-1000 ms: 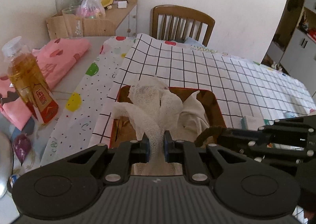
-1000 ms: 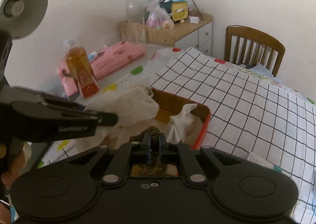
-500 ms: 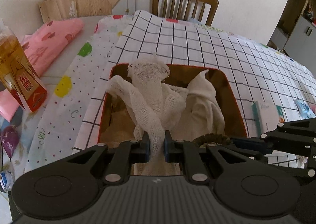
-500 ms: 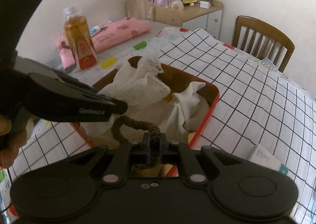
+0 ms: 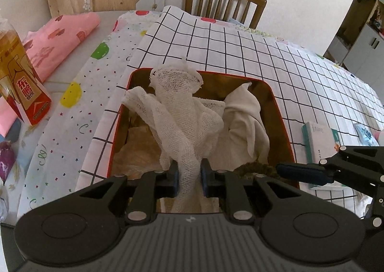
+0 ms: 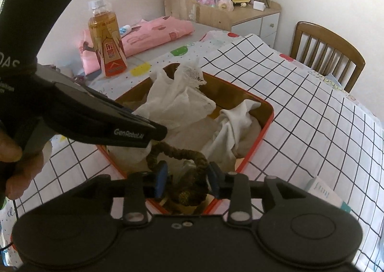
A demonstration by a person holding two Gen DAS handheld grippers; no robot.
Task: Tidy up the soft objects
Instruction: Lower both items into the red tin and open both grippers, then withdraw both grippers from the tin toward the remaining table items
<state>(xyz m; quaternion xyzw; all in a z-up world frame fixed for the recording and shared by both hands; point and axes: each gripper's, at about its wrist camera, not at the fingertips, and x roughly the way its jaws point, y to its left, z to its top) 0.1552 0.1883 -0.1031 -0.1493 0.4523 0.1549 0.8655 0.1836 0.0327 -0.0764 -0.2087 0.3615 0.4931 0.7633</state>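
A red-rimmed brown box (image 5: pixel 278 113) (image 6: pixel 266 125) sits on the checked tablecloth. My left gripper (image 5: pixel 189 179) is shut on a white gauze cloth (image 5: pixel 180 113) that drapes into the box; it also shows in the right wrist view (image 6: pixel 177 104). A plain white cloth (image 5: pixel 244 121) (image 6: pixel 230 125) lies in the box's right side. My right gripper (image 6: pixel 187 180) is open over the box's near corner, its fingers either side of a dark brown scrunchie (image 6: pixel 182 154) that rests in the box. The scrunchie (image 5: pixel 254 167) shows beside the right gripper's fingertip in the left wrist view.
A bottle of amber drink (image 5: pixel 19 80) (image 6: pixel 106 46) stands left of the box on a dotted cloth. Pink folded fabric (image 5: pixel 60 39) lies behind it. A small white and teal carton (image 5: pixel 319 137) lies right of the box. A wooden chair (image 5: pixel 225 1) stands at the far edge.
Both grippers moved down and forward over the box. My right gripper opened and let go of the scrunchie, which now rests in the box. The left stays shut on the gauze.
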